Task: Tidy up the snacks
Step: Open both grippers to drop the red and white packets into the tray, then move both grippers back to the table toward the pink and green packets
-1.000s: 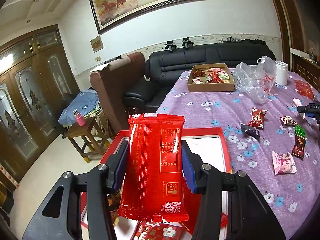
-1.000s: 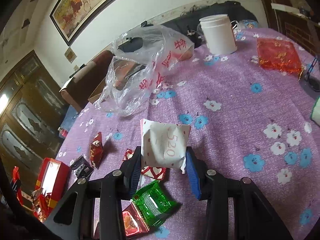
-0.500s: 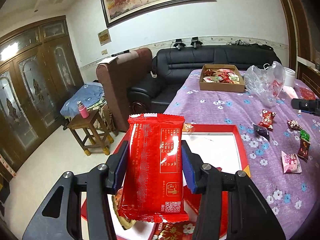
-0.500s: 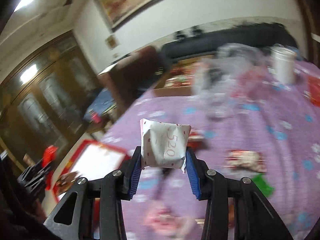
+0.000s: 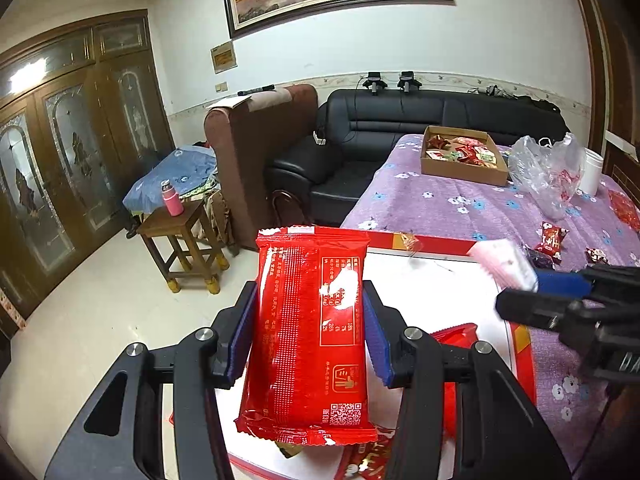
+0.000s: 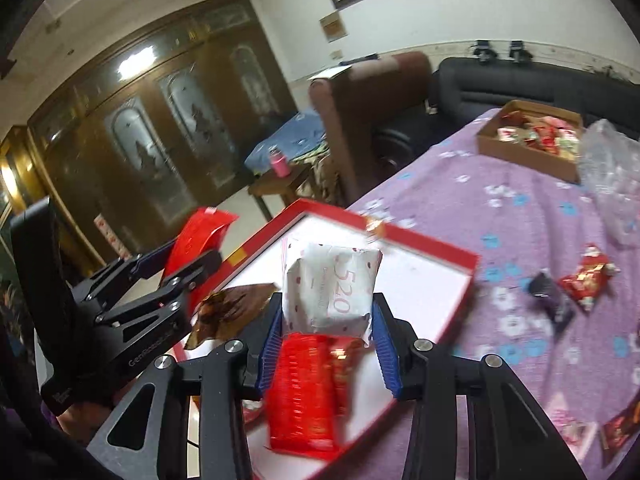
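A long red snack packet (image 5: 308, 332) stood upright, pinched between the blue pads of the left claw (image 5: 306, 336) above a red-rimmed white tray (image 5: 436, 242). The right claw (image 6: 326, 332) gripped a white packet printed "520" (image 6: 330, 288) over the same tray, where another red packet (image 6: 300, 392) lay. The tray sat at the edge of the surface (image 5: 440, 208), covered in purple flowered cloth, with loose snacks (image 6: 588, 276) scattered nearby and a cardboard box of snacks (image 5: 460, 160) farther back.
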Motion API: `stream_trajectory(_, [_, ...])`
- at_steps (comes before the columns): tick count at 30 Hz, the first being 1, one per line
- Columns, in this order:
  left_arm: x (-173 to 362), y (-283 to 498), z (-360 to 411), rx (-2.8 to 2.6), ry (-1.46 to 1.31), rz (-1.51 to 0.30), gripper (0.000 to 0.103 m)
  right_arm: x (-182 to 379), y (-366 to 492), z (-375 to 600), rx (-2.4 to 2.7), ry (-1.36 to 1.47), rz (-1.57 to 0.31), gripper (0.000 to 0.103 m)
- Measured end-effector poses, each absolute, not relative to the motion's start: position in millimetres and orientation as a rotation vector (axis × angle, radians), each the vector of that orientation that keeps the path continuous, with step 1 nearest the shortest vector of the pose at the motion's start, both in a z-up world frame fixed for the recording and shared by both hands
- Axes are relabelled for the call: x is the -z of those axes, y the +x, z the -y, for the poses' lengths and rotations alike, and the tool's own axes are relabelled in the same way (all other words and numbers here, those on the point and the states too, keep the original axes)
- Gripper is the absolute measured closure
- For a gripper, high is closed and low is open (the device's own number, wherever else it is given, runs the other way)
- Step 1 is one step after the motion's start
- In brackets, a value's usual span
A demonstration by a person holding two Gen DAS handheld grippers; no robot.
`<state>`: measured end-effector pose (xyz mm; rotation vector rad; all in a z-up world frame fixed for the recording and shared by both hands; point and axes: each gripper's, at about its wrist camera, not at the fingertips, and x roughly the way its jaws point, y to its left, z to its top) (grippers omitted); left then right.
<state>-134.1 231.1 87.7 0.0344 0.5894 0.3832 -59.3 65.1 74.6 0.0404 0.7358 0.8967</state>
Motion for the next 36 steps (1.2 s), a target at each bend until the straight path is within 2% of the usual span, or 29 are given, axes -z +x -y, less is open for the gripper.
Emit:
stream_trajectory(11, [-79,-131,-242,-0.385,0.004,-0.615,0.055,-59,-75,-95,-0.9,-0.007,-0.763,0.06])
stream_trajectory(16, [-77,-129,-245,-0.41,-0.006,-0.624,0.054,-57,-70,-97,-0.886,-0.009,-0.771,0.053])
stream_trajectory(18, [-78,-129,-247,-0.42,-0.016,-0.624,0.045,-57,-68,-96,-0.882,-0.002,-0.775,0.047])
stream_trajectory(20, [-79,-131,-249,-0.429,-0.026,-0.616,0.034,-58,-66,-92,-0.876,0.007,-0.777,0.047])
stream_trajectory(27, [-80,-132,-241,-0.399,-0.009,-0.614,0.031,-61,-57,-58,-0.821,0.065,-0.75,0.044])
stream_trajectory(36, [-77,-128,-206,-0.325,0.066,-0.642,0.029,-69,-29,60,-0.598,0.211,-0.692,0.044])
